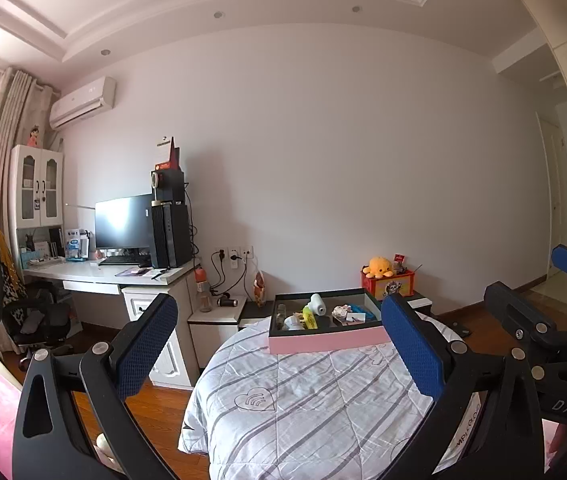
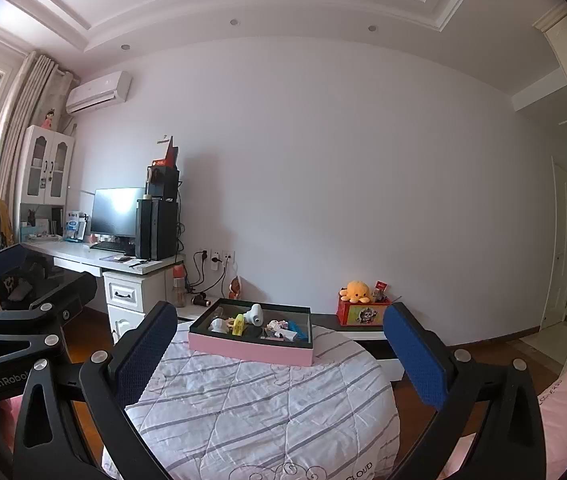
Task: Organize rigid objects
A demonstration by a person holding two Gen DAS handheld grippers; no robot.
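- Left wrist view: the left gripper (image 1: 279,344) is held with its blue-padded fingers wide apart and nothing between them, above a striped white quilt (image 1: 303,396).
- Right wrist view: the right gripper (image 2: 279,350) is likewise spread and empty.
- A pink-sided tray (image 2: 243,350) sits at the quilt's far end, well apart from both grippers.
- Small things lie inside the tray: a white handheld device (image 2: 254,315), a yellow item (image 2: 238,325), a blue item (image 2: 298,330); the rest are too small to name.
- The scene would fit a tray awaiting sorting or one already sorted.
- If anything is picked, a slow approach from above is advised, with one item straddled clear of its neighbours.
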